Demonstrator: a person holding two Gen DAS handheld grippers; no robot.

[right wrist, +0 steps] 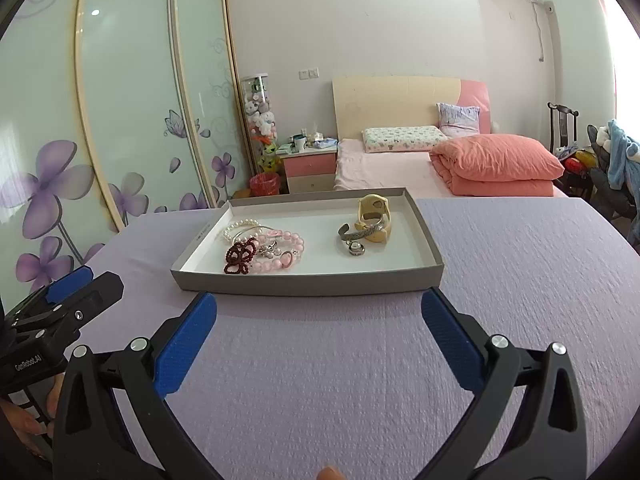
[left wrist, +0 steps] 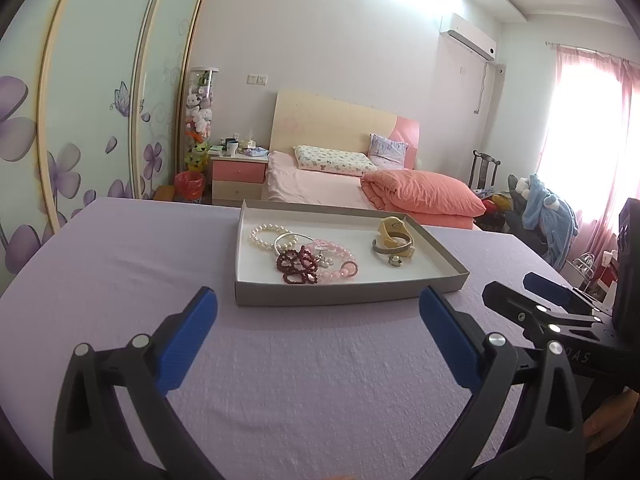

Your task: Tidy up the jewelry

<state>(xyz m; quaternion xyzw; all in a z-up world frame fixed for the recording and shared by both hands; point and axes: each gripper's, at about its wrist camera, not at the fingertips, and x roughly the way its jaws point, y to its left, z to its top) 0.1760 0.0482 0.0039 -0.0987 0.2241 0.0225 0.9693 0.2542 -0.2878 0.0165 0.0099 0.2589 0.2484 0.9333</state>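
Note:
A shallow grey tray (left wrist: 344, 294) with a white inside sits on the lilac-covered table (left wrist: 120, 264); it also shows in the right wrist view (right wrist: 304, 282). In it lie a white pearl bracelet (left wrist: 262, 232), a silver bangle (left wrist: 294, 238), a dark red bead bracelet (left wrist: 296, 266), a pink bead bracelet (left wrist: 340, 260), a yellow watch-like band (left wrist: 394, 226), an engraved silver cuff (left wrist: 390, 246) and a small ring (left wrist: 394, 262). My left gripper (left wrist: 318, 308) is open and empty, just short of the tray's near edge. My right gripper (right wrist: 318, 308) is open and empty, also just before the tray.
The right gripper's body shows at the right of the left wrist view (left wrist: 560, 312); the left gripper's body shows at the left of the right wrist view (right wrist: 68, 304). Beyond the table stand a bed (left wrist: 340, 184), a nightstand (left wrist: 238, 178) and wardrobe doors (left wrist: 88, 120).

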